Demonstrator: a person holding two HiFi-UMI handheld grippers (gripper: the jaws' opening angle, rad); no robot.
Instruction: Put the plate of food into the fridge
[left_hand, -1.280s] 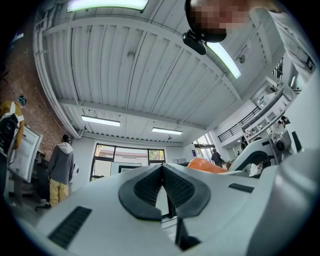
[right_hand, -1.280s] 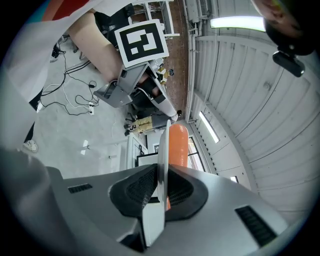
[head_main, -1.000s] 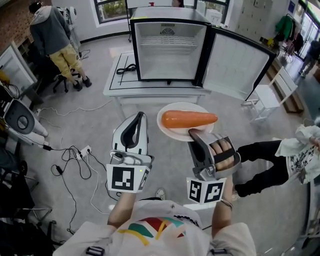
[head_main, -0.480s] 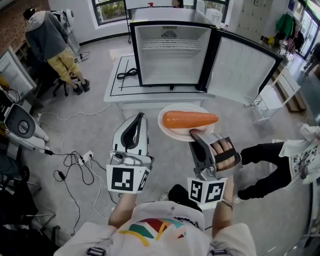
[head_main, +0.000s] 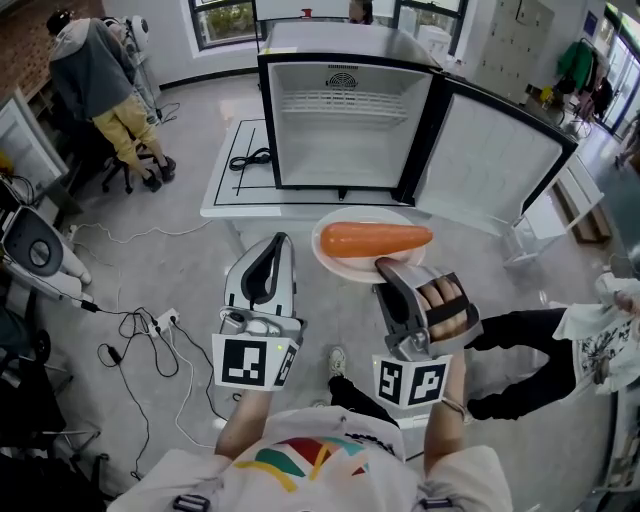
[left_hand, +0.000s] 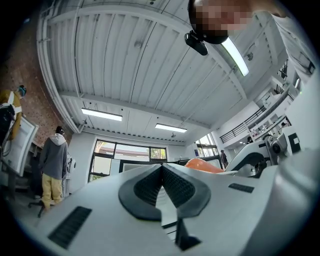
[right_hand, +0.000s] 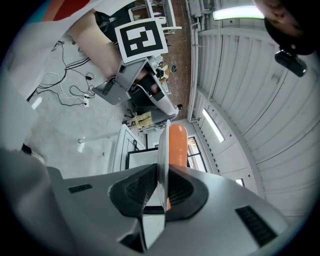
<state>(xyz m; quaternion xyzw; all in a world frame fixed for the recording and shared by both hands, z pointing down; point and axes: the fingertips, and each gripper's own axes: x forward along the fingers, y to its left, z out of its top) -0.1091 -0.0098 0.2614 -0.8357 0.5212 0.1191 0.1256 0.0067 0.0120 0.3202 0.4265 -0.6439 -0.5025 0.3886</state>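
right gripper is clamped on the near rim of the plate, so i'd carry it dead level and slow, otherwise the carrot-looking food probably rolls off. left gripper is squeezed closed on nothing, just beside the plate. the plate hangs in the air out in front of the open fridge, not inside yet.

Orange food is seen on a white plate, the fridge is framed black around white, and black-and-white square markers are borne by the grey left hand-held gripper and right hand-held gripper.
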